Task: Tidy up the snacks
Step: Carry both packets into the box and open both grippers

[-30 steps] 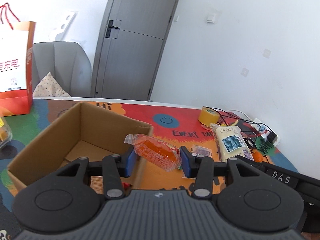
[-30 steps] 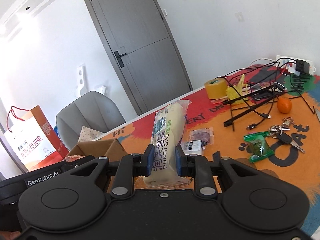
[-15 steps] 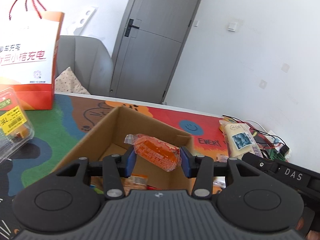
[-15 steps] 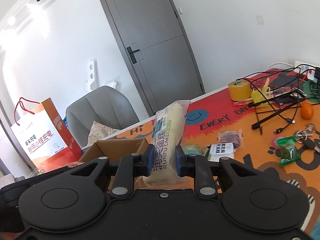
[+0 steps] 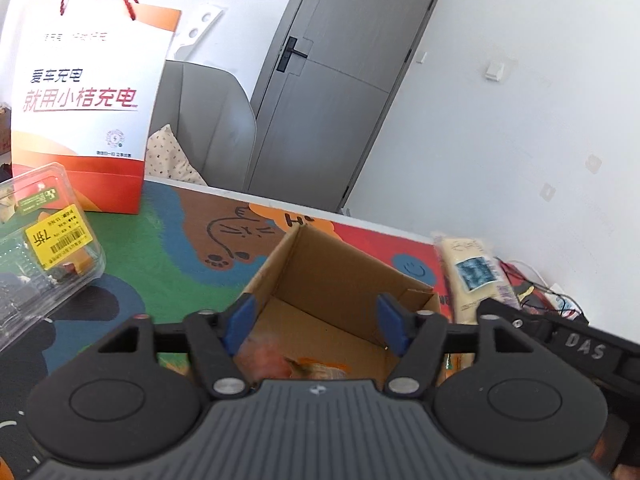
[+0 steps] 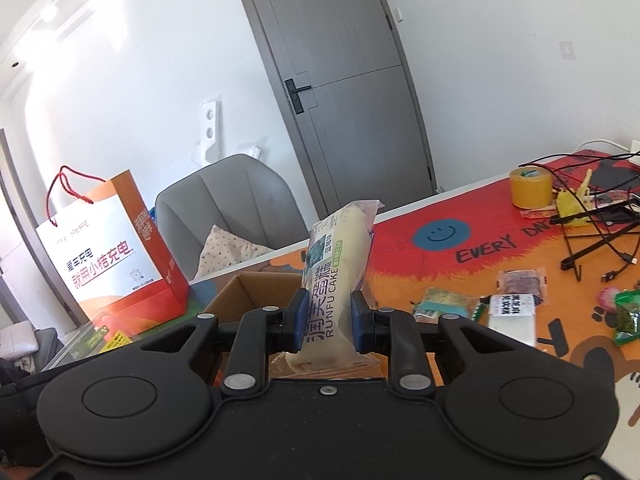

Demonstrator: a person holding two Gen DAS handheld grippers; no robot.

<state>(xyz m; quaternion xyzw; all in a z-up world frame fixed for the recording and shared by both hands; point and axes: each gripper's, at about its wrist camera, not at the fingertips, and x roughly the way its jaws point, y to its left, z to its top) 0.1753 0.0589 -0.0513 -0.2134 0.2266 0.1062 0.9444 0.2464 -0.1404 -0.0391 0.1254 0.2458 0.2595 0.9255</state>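
Note:
An open cardboard box (image 5: 344, 276) sits on the colourful mat right under my left gripper (image 5: 316, 322). Its jaws are opening and nothing is between them. A blurred orange snack packet (image 5: 272, 362) lies down in the box beside other wrapped snacks (image 5: 320, 370). My right gripper (image 6: 327, 322) is shut on a long pale cake packet (image 6: 338, 276) that stands upright, just to the right of the box (image 6: 256, 288). That cake packet (image 5: 474, 272) and the right gripper's black body show at the right of the left wrist view.
An orange and white paper bag (image 5: 88, 108) and a clear plastic container (image 5: 44, 248) stand left of the box. Small snack packets (image 6: 514, 300), a tape roll (image 6: 531, 186), cables (image 6: 596, 224) and a green packet (image 6: 628, 316) lie to the right. A grey chair (image 6: 232, 200) stands behind the table.
My left gripper has let go of the orange packet, which dropped into the box, and its jaws spread apart. Both grippers moved left toward the box; the right one still holds the cake packet.

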